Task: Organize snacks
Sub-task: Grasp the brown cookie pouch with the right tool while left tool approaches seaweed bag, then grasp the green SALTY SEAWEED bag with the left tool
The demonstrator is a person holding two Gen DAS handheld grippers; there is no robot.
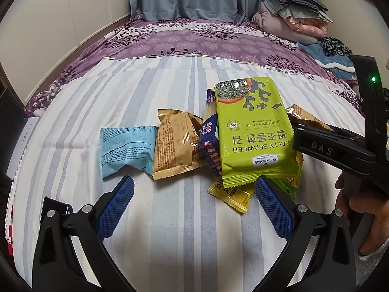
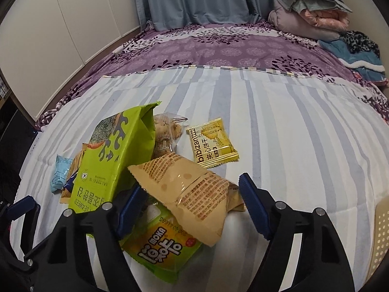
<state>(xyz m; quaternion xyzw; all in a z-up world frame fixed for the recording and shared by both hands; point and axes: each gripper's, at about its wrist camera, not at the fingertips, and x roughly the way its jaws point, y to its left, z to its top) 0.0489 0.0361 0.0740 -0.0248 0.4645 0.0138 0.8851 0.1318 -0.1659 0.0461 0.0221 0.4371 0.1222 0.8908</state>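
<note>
Snack packets lie heaped on the striped sheet (image 1: 170, 231). A green seaweed pack (image 1: 255, 133) leans over a blue-and-red packet (image 1: 210, 141), with a tan packet (image 1: 177, 143) and a light blue packet (image 1: 126, 150) to its left. My left gripper (image 1: 194, 181) hangs open just short of the heap, and a yellow packet (image 1: 231, 194) lies by its right finger. My right gripper (image 2: 192, 182) is open around another tan packet (image 2: 189, 194), its pads at the packet's edges. That packet rests on a green moka packet (image 2: 165, 248). Beyond lie a yellow biscuit packet (image 2: 211, 143) and a clear cookie bag (image 2: 167, 133).
A purple floral bedspread (image 2: 218, 48) covers the far half of the bed. Folded blankets (image 2: 311, 12) are piled at its far right corner. White wardrobe doors (image 2: 60, 24) stand on the left. A cream perforated basket (image 2: 379, 238) is at the right edge. A hand (image 1: 359, 206) holds the right gripper.
</note>
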